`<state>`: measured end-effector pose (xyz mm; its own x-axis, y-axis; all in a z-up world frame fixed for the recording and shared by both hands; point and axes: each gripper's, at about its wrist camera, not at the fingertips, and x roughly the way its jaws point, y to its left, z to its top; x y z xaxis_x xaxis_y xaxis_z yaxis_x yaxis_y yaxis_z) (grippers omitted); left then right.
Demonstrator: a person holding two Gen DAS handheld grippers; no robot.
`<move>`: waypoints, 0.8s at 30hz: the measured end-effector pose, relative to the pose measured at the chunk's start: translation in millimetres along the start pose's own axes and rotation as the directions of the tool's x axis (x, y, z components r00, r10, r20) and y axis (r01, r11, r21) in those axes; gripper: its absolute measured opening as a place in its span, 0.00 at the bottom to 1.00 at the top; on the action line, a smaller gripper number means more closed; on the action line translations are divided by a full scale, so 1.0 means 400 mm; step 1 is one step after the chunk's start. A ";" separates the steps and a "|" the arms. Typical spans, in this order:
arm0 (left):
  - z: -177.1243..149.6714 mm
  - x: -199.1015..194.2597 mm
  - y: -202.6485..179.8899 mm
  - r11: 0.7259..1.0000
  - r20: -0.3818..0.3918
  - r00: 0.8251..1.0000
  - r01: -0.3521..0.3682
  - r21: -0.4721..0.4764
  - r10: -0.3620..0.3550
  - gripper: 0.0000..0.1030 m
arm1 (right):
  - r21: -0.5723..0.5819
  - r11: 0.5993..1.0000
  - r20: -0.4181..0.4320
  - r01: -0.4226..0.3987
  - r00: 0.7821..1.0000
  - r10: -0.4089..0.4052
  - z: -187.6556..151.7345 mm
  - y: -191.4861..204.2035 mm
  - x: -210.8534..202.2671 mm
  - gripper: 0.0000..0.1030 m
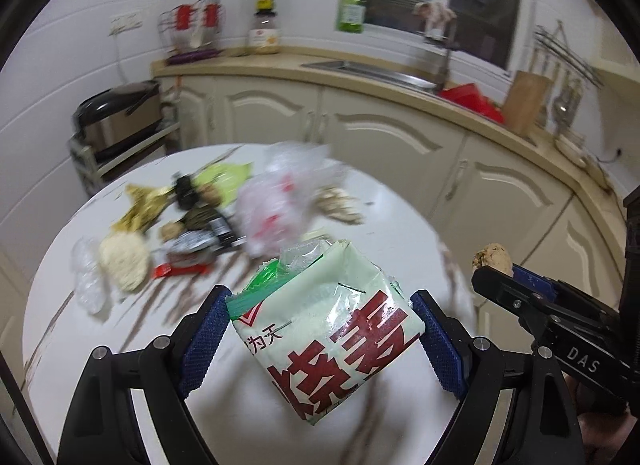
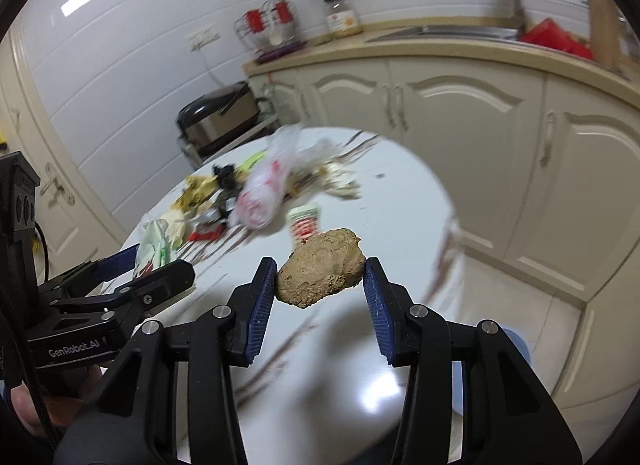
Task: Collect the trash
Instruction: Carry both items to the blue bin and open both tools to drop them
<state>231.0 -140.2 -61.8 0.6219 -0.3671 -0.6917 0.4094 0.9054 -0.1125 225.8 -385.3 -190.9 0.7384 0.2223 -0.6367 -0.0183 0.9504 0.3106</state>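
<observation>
- Left gripper [image 1: 322, 307] clamped on a pale green food packet [image 1: 328, 325] with red print, lifted above the near part of the round white table [image 1: 384, 201].
- Right gripper [image 2: 320, 279] pinches a brown lumpy food scrap [image 2: 320, 267], also held above the table.
- Trash pile [image 1: 192, 221] lies on the table's far left part, with a crumpled plastic bag [image 1: 280, 201] beside it.

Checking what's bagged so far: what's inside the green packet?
The green packet, clamped by the left gripper, shows clear and green wrappers poking out. Deeper contents are hidden.
</observation>
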 end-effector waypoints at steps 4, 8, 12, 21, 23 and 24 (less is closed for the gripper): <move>0.030 0.043 -0.142 0.994 -0.007 0.997 0.072 0.088 -0.072 0.83 | 0.064 0.995 0.046 0.079 0.996 -0.082 0.004 -0.115 -0.076 0.41; 0.039 0.125 -0.275 0.974 -0.051 0.988 0.153 0.164 -0.147 0.83 | 0.152 0.973 0.056 0.172 0.982 -0.182 -0.012 -0.259 -0.133 0.41; 0.029 0.240 -0.402 0.947 -0.130 0.971 0.228 0.227 -0.203 0.83 | 0.228 0.939 0.023 0.257 0.963 -0.269 -0.049 -0.395 -0.156 0.41; 0.010 0.602 -0.559 0.917 -0.282 0.951 0.218 0.335 -0.123 0.84 | 0.375 0.869 -0.134 0.323 0.946 -0.294 -0.176 -0.668 -0.046 0.41; 0.022 0.675 -0.573 0.924 -0.364 0.921 0.254 0.284 -0.141 0.83 | 0.412 0.852 -0.179 0.324 0.945 -0.273 -0.212 -0.725 0.000 0.41; 0.029 0.705 -0.580 0.927 -0.380 0.915 0.251 0.278 -0.134 0.84 | 0.426 0.844 -0.200 0.326 0.944 -0.264 -0.228 -0.750 0.021 0.41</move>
<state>319.2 -456.2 -222.7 0.2610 -0.3761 -0.8891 0.7214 0.6880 -0.0793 176.1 -648.4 -353.8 0.5670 0.0024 -0.8237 0.5129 0.7814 0.3554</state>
